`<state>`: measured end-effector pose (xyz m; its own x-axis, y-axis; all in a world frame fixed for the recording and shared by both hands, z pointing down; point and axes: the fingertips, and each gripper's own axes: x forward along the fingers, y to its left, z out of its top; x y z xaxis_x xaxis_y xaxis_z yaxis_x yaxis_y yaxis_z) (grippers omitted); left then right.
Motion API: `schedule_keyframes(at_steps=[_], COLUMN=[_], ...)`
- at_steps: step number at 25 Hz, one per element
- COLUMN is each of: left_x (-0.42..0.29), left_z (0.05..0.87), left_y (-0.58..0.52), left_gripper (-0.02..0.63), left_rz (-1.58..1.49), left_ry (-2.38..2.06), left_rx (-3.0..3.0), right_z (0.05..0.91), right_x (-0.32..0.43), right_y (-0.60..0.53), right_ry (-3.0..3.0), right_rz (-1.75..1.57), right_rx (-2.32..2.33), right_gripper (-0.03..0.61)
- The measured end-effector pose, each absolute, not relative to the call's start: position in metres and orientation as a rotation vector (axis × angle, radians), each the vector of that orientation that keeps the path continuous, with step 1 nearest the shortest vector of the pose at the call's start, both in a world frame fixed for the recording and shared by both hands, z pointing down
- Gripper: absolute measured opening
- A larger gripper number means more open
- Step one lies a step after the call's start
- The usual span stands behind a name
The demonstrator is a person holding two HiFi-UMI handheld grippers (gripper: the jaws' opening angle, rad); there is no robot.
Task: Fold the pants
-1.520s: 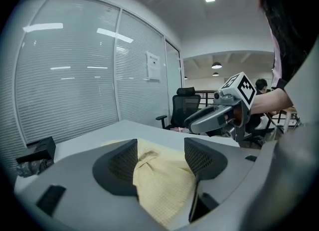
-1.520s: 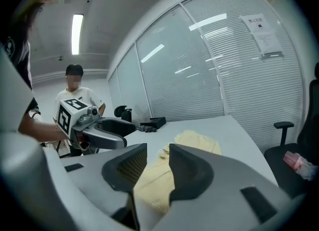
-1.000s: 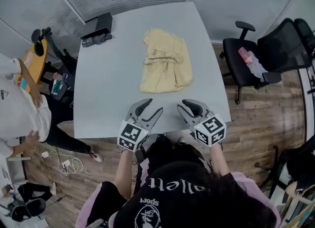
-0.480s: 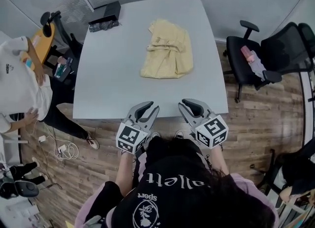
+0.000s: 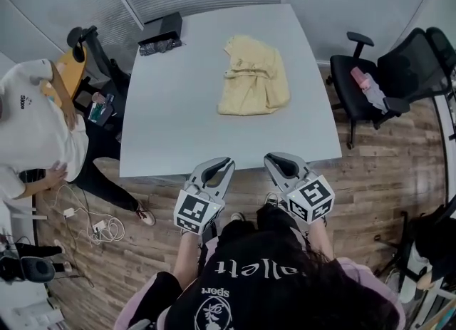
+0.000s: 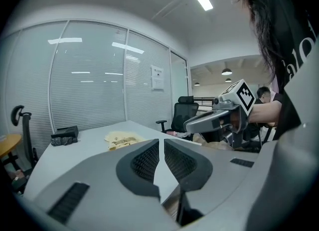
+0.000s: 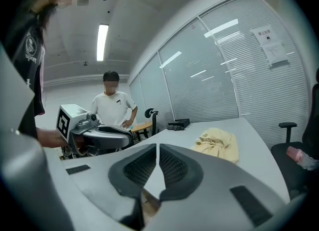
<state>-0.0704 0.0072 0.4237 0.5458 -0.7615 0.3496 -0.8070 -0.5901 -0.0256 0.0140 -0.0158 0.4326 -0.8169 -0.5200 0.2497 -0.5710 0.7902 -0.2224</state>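
My left fingers (image 5: 217, 170) have just closed on nothing, short of the table (image 5: 178, 122) edge. The yellow pants (image 5: 254, 77) lie bundled well ahead. My right fingers (image 5: 281, 167) have also just closed, empty. The fold looks done to me. Next: reopen and reach only if edges need squaring.

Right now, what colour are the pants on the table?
Pale yellow pants, clearest in the head view.

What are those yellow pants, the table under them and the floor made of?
The yellow pants look like soft, matte cloth, maybe cotton: they lie in limp, rumpled folds. The table seems a smooth, pale grey laminate or painted board, flat and even, with no grain. The floor shows brown plank lines and grain, so wood or wood-look laminate.
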Motion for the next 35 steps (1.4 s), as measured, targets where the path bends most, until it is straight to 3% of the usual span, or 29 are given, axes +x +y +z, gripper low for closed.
schedule_keyframes(at_steps=[17, 35], left_x=[-0.108, -0.102], left_z=[0.418, 0.416], left_y=[0.081, 0.085], left_gripper=[0.049, 0.049], left_rz=[0.443, 0.390], left_ry=[-1.249, -1.205], left_rx=[2.728, 2.782], right_z=[0.431, 0.423], right_x=[-0.030, -0.034], right_y=[0.066, 0.076], right_ry=[-2.755, -2.737], right_rz=[0.414, 0.337], right_rx=[0.993, 1.008], right_gripper=[0.028, 0.026])
